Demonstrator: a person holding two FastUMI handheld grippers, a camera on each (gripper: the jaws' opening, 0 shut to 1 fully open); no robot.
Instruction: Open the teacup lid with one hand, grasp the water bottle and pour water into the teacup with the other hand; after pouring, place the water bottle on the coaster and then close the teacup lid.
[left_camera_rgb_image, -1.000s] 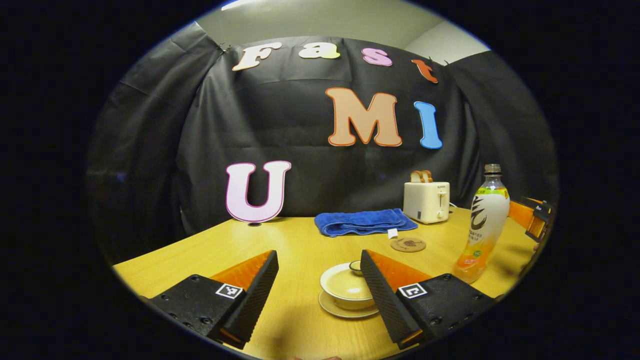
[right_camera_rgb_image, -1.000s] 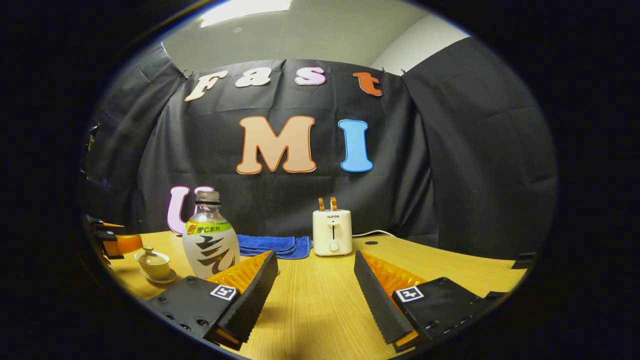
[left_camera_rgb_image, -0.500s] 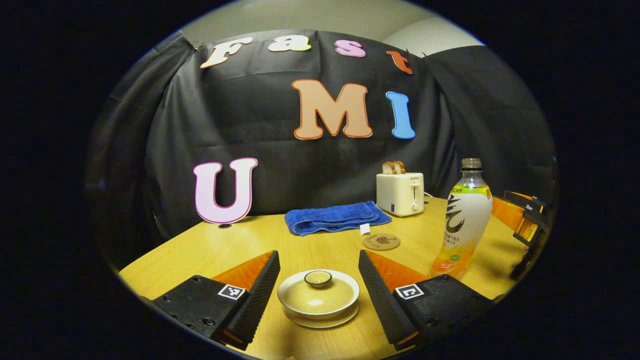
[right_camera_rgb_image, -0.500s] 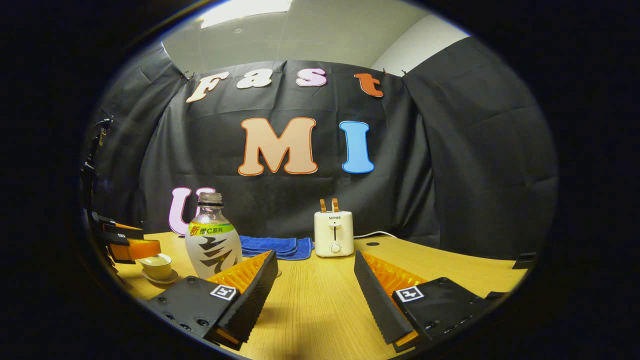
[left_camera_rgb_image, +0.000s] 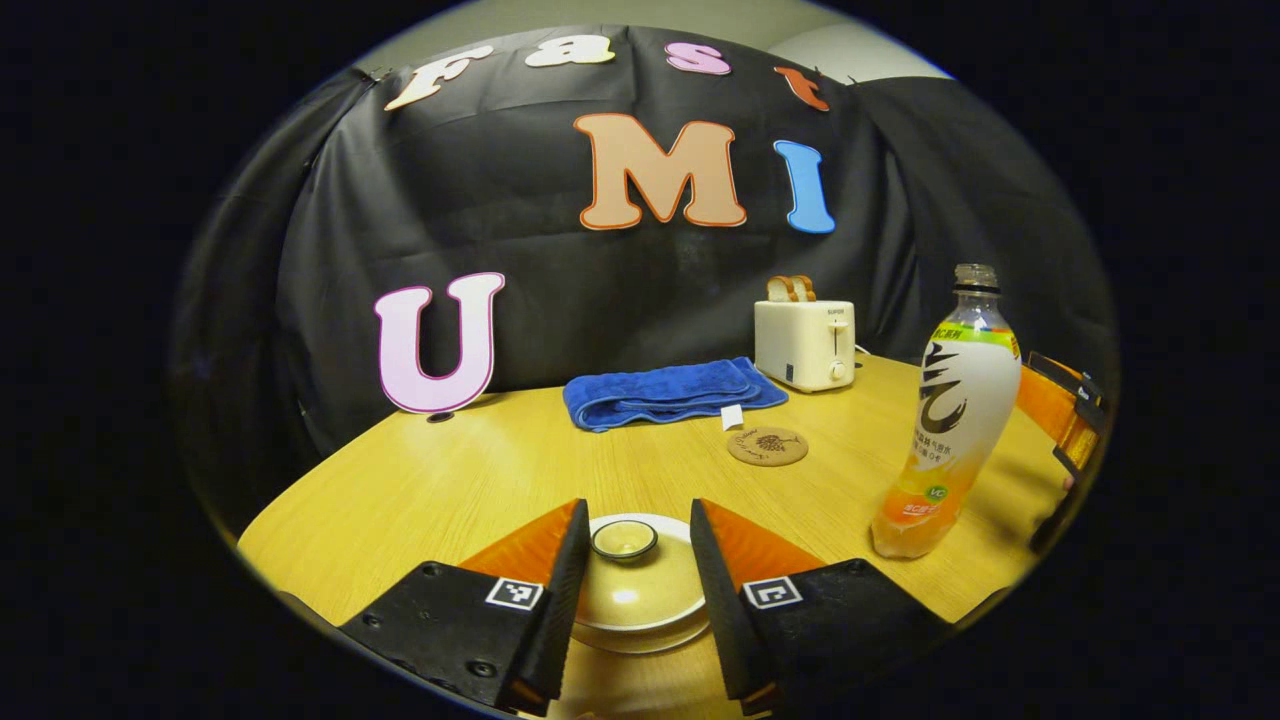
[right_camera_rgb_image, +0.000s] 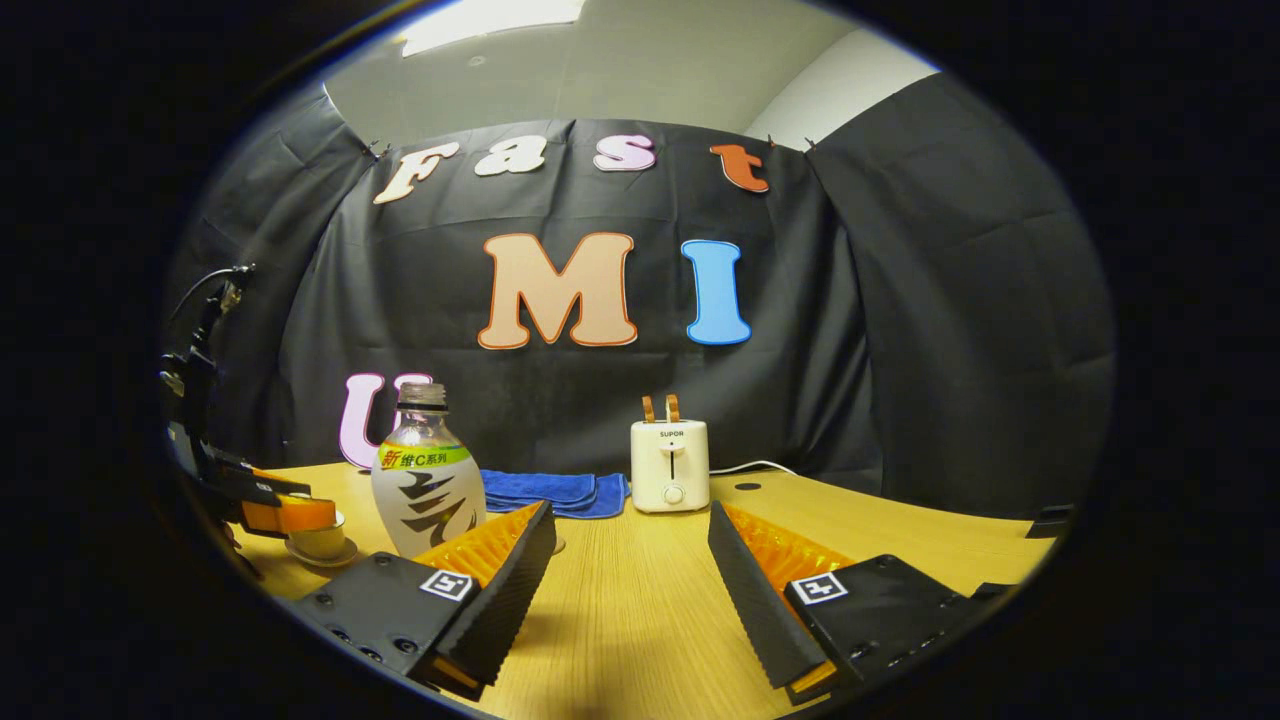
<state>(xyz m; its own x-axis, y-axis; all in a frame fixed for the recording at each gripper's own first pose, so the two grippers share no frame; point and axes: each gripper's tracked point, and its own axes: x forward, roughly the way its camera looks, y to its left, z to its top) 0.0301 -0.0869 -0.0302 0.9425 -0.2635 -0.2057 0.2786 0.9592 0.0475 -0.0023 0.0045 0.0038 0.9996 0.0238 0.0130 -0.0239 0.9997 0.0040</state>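
Left tool (left_camera_rgb_image: 628, 590) lowered, perhaps straddling lid (left_camera_rgb_image: 633, 585)

Coaster (left_camera_rgb_image: 767, 445) between towel (left_camera_rgb_image: 672, 393) and bottle (left_camera_rgb_image: 948, 415); toaster (left_camera_rgb_image: 806, 345) behind, seemingly near wall.

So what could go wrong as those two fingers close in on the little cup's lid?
The left gripper straddles the teacup lid, and its small knob sits in the gap. A grip on the rounded lid may slip, or drag the cup on its saucer. The capless water bottle could spill if knocked.
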